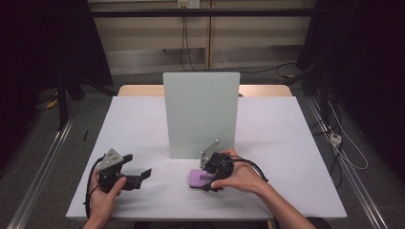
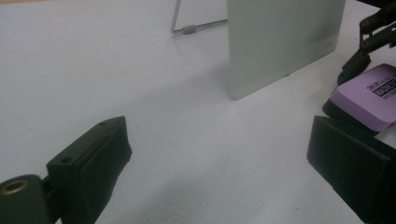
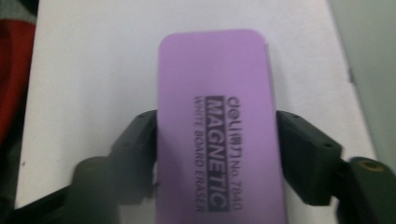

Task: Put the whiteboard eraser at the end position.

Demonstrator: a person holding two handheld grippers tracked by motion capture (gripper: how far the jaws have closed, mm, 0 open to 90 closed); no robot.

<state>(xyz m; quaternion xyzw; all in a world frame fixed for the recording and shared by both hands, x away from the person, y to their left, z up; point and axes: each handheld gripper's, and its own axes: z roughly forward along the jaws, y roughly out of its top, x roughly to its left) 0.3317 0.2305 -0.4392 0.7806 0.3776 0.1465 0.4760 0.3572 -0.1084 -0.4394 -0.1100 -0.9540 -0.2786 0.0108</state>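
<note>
- Purple whiteboard eraser (image 3: 217,140) lying flat on white table (image 1: 286,143), lengthwise between the two pads of right gripper (image 3: 217,140); printed face up, reading "MAGNETIC WHITE BOARD ERASER".
- In the right gripper view, left pad against the eraser's long edge, right pad at or just off the opposite edge; contact on that side not clear. Jaws part open, no firm clamp visible; grip counted as released.
- Right gripper (image 1: 210,175) pointed down over the eraser (image 1: 200,179), right hand (image 1: 239,176) wrapped around its body, forearm entering from the bottom edge.
- Left gripper (image 1: 138,177) held low over the table in left hand (image 1: 107,191), well apart from the eraser, jaws wide open with nothing between them.
- Pale upright board (image 1: 200,114) standing mid-table, just behind the eraser, propped on a wire stand (image 2: 191,28).
- Dark room beyond, cables on the floor.
</note>
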